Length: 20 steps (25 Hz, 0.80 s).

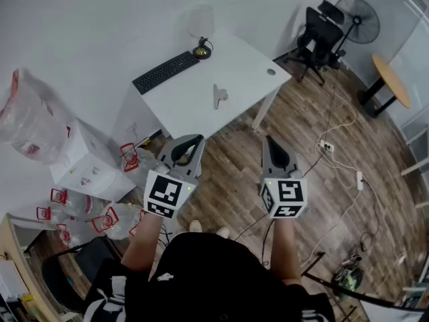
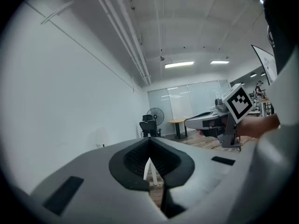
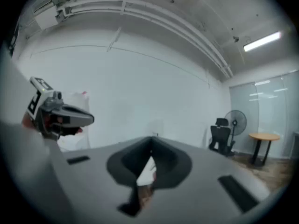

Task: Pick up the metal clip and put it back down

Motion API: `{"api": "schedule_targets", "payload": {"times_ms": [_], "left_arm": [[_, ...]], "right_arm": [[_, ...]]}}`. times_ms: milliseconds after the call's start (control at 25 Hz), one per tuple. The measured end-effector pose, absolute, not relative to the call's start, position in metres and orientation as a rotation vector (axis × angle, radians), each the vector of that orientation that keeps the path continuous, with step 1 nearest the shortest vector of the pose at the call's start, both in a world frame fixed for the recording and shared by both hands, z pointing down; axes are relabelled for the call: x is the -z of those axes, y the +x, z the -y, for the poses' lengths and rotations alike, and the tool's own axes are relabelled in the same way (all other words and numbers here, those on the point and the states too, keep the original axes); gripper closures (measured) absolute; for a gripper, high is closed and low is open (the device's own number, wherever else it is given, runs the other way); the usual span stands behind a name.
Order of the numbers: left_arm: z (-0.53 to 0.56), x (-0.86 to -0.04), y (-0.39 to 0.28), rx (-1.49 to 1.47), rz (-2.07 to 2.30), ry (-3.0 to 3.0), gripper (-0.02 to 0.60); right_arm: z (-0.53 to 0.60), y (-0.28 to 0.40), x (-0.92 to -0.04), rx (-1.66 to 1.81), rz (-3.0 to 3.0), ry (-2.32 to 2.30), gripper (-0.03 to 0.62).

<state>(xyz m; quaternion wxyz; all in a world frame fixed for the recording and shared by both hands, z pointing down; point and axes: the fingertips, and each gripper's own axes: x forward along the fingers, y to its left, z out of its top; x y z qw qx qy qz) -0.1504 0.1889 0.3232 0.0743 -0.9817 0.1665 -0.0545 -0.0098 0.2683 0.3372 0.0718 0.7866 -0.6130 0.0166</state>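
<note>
The metal clip (image 1: pixel 219 96) lies on the white table (image 1: pixel 241 79), near its front edge. Both grippers hang over the wooden floor short of the table, pointing toward it. My left gripper (image 1: pixel 194 140) has its jaws shut with nothing between them; its shut jaws fill the bottom of the left gripper view (image 2: pixel 149 141). My right gripper (image 1: pixel 269 140) is also shut and empty, its closed jaws low in the right gripper view (image 3: pixel 151 141). Each gripper shows in the other's view: the right gripper (image 2: pixel 238 111) and the left gripper (image 3: pixel 56 113). The clip is apart from both.
A black keyboard (image 1: pixel 165 72) and a brass object (image 1: pixel 202 49) sit at the table's back. An office chair (image 1: pixel 320 35), a fan (image 1: pixel 357 19) and a round wooden table (image 1: pixel 391 79) stand to the right. A white box (image 1: pixel 87 159) and plastic bags lie left; cables (image 1: pixel 335 154) cross the floor.
</note>
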Motion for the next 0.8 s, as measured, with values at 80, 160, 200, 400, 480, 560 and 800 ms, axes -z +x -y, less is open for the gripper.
{"api": "schedule_targets", "payload": {"times_ms": [80, 160, 200, 400, 480, 560, 800], "left_arm": [[-0.19, -0.324, -0.151, 0.165, -0.5, -2.945, 0.56], [-0.194, -0.324, -0.15, 0.167, -0.5, -2.945, 0.56], [-0.196, -0.324, -0.149, 0.168, -0.501, -2.947, 0.56], [-0.212, -0.326, -0.14, 0.165, -0.505, -2.953, 0.56], [-0.219, -0.328, -0.136, 0.167, -0.509, -2.949, 0.56], [-0.226, -0.334, -0.135, 0.174, -0.516, -2.958, 0.56], [-0.239, -0.346, -0.132, 0.211, -0.542, -2.966, 0.56]], "right_arm": [[-0.27, -0.012, -0.337, -0.05, 1.851, 2.355, 0.559], [-0.273, -0.012, -0.337, -0.039, 1.854, 2.348, 0.559], [-0.275, -0.012, -0.337, -0.03, 1.855, 2.344, 0.559], [-0.287, -0.006, -0.339, 0.005, 1.871, 2.314, 0.559], [-0.293, -0.004, -0.344, 0.0, 1.886, 2.3, 0.559], [-0.297, -0.003, -0.351, -0.018, 1.912, 2.28, 0.559], [-0.307, 0.002, -0.364, -0.051, 1.949, 2.249, 0.559]]}}
